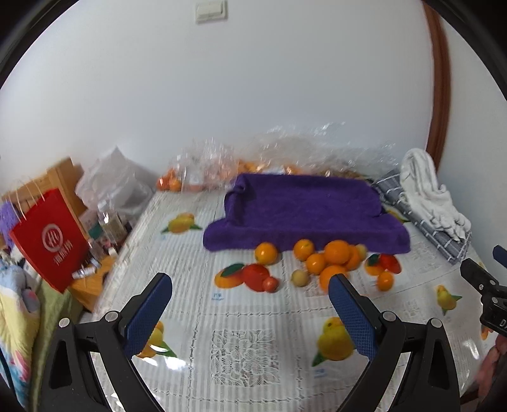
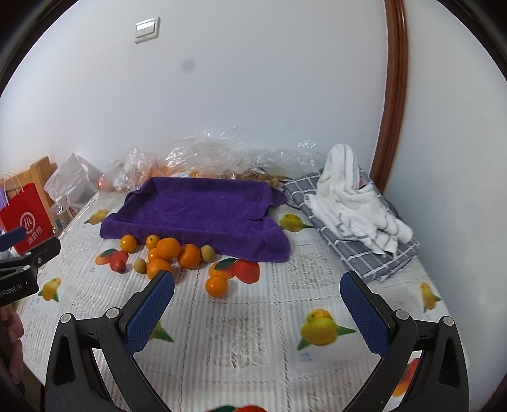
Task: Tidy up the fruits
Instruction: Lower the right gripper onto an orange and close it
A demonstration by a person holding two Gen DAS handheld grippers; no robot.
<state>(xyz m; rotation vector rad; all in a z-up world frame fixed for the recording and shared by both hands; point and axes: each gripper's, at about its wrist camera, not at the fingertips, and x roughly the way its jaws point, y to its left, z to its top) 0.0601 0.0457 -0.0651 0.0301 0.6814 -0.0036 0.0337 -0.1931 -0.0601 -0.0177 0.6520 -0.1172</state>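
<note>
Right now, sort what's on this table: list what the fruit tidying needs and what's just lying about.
For the job:
- loose oranges
- small red fruit
- pale green fruits
- purple towel-lined tray
- left hand-held gripper, open
- right hand-held gripper, open

Lying about:
- white towel
- grey checked cloth
- red paper bag
- clear plastic bags

Red paper bag (image 1: 47, 241), white cloth (image 2: 351, 202) on grey checked cloth (image 2: 374, 253), wall switch (image 1: 211, 11)
</note>
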